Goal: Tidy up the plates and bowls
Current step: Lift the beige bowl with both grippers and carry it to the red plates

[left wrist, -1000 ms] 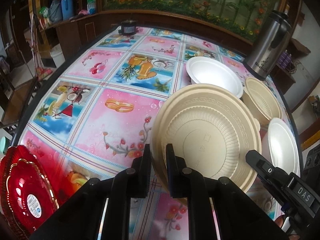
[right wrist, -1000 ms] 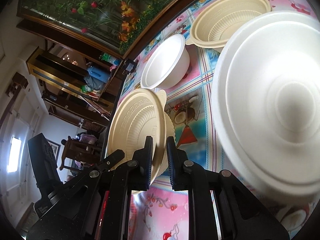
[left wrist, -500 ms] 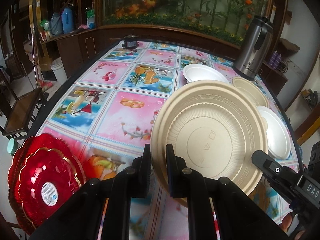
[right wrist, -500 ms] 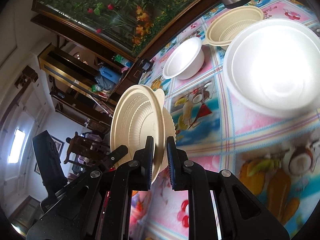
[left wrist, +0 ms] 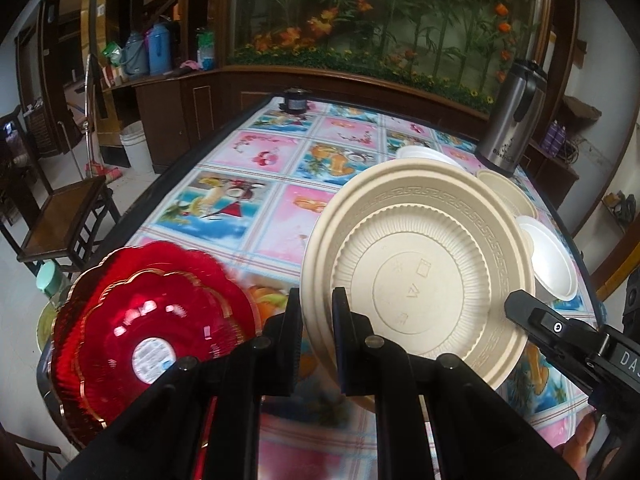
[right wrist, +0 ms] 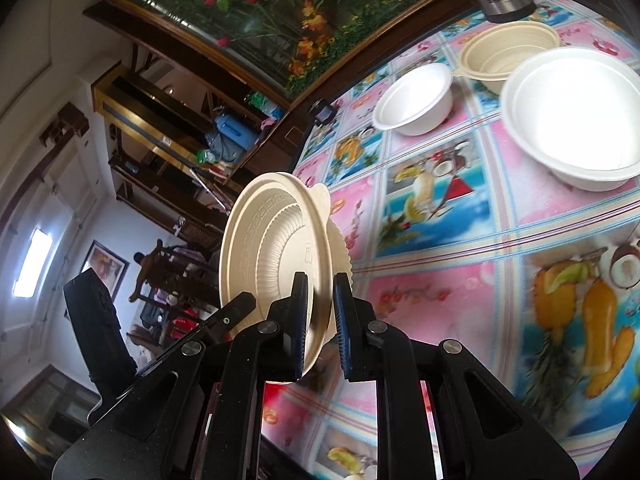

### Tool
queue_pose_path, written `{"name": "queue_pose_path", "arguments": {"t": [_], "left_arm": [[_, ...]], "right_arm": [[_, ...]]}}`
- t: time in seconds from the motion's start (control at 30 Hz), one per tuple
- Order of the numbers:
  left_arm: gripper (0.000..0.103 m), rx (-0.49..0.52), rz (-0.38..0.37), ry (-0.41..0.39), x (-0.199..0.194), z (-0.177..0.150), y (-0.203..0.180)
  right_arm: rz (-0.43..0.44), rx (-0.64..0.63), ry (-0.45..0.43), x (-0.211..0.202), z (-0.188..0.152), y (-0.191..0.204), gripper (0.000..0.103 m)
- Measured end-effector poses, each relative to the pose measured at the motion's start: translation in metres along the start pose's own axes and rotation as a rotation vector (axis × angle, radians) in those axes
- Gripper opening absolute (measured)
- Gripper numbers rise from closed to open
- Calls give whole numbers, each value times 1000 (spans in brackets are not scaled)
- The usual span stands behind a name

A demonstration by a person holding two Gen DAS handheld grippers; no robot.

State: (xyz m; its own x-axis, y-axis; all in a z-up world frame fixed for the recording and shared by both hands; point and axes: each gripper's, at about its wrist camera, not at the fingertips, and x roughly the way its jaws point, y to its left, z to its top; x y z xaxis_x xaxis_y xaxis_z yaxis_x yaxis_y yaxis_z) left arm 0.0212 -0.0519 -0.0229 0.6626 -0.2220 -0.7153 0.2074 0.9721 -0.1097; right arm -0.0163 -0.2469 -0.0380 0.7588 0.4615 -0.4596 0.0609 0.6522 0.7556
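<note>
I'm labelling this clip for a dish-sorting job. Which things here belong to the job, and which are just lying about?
Job: beige plate, held by both grippers, left, right; red plates; white bowls; beige bowl.
Lying about: thermos; black jar; chair.

Left gripper (left wrist: 316, 320): matte black, two flat fingers on slotted linkage arms, round silver pivot screws. Right gripper (right wrist: 320, 316): same build, blue ribbed pads; white "DAS" lettering on body.
</note>
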Motion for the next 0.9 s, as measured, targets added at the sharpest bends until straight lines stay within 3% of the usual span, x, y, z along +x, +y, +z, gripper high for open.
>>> {"name": "queue_pose_path", "arguments": {"t": [0.53, 0.9], "left_arm": [[13, -58, 68, -51, -39, -8, 73], [13, -133, 133, -90, -70, -2, 120]], "right_arm": [[44, -83, 93, 43, -28, 64, 14], [128, -158, 167, 78, -43, 120, 14]]}}
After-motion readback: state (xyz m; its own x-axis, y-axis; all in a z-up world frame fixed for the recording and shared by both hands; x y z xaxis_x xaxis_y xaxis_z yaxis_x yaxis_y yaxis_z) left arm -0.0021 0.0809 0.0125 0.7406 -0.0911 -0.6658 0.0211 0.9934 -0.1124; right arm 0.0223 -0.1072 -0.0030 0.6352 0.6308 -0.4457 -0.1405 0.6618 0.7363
